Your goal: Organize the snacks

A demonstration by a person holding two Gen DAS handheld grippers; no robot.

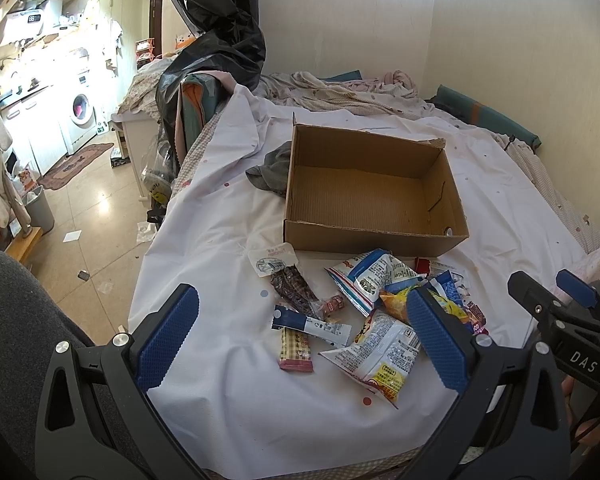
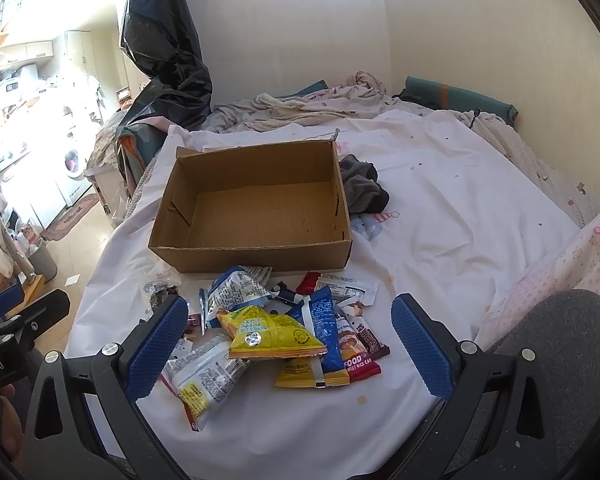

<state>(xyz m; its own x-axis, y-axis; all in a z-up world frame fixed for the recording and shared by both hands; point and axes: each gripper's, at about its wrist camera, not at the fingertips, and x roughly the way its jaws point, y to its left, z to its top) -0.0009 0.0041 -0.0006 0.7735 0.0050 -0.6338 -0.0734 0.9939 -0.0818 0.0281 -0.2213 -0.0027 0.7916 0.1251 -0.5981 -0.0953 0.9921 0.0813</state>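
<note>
An empty brown cardboard box [image 1: 374, 194] [image 2: 256, 208] stands open on the white sheet of a bed. In front of it lies a loose pile of snack packets: a white and blue bag [image 1: 370, 278] [image 2: 236, 290], a yellow bag [image 2: 272, 334], a white and yellow bag [image 1: 380, 354] [image 2: 206, 380], a blue stick pack [image 1: 310, 324] and a dark packet [image 1: 292, 284]. My left gripper [image 1: 302, 340] is open above the near packets. My right gripper [image 2: 288, 350] is open over the pile and also shows at the right in the left wrist view [image 1: 552, 292]. Neither holds anything.
A grey cloth [image 1: 272, 170] [image 2: 360, 188] lies beside the box. Black plastic sheeting [image 1: 216, 28] hangs at the bed's far left corner. Rumpled bedding [image 2: 320, 104] and a teal roll [image 2: 460, 98] lie by the wall. The bed's left edge drops to the floor [image 1: 92, 208].
</note>
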